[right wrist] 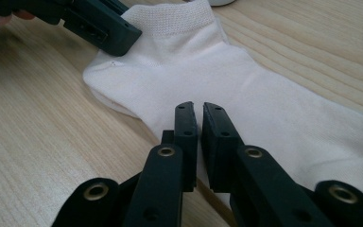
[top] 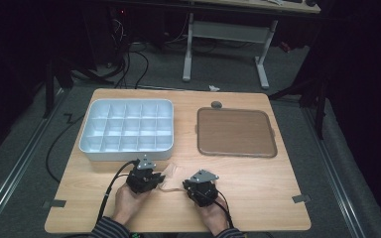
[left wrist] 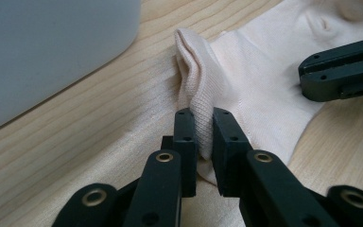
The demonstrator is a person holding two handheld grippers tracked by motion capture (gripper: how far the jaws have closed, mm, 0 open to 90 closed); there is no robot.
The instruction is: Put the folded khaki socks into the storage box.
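Pale wooden counter (top: 258,198) carries a white plastic compartment tray (top: 127,130), a brown square board (top: 235,132) and, near the front edge, a cream knitted ankle sock (right wrist: 227,90) lying flat. Left hand-held gripper (left wrist: 203,137) pinches a raised fold at the sock's ribbed cuff. Right hand-held gripper (right wrist: 198,137) is clamped on the sock's edge.

Sock (left wrist: 260,80) was pale knit cloth, ribbed at cuff. Table (top: 258,183) was light wood grain, matt. Compartment box (top: 127,126) looked smooth plastic. Tray (top: 235,132) brown, matt.
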